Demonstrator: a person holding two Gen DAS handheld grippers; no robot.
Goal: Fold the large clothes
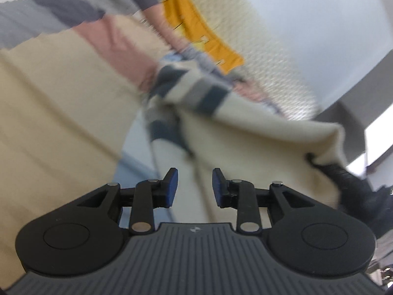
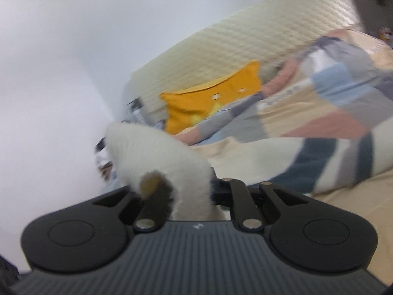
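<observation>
The garment is a cream knit sweater (image 1: 248,132) with navy and grey stripes, lifted above the bed. In the left wrist view my left gripper (image 1: 194,188) stands open just short of the hanging cream cloth, its blue pads (image 1: 172,186) bare and nothing between them. The far corner of the sweater runs to my right gripper (image 1: 343,172), seen as a dark shape at the right. In the right wrist view my right gripper (image 2: 189,191) is shut on a fold of the cream knit (image 2: 157,152), which hides its fingertips. The striped part of the sweater (image 2: 326,154) trails to the right onto the bed.
Under the sweater lies a bed with a patchwork cover (image 1: 61,98) in beige, pink, grey and blue. An orange pillow (image 2: 216,98) leans on the quilted cream headboard (image 2: 258,39). A white wall (image 2: 49,73) rises to the left in the right wrist view.
</observation>
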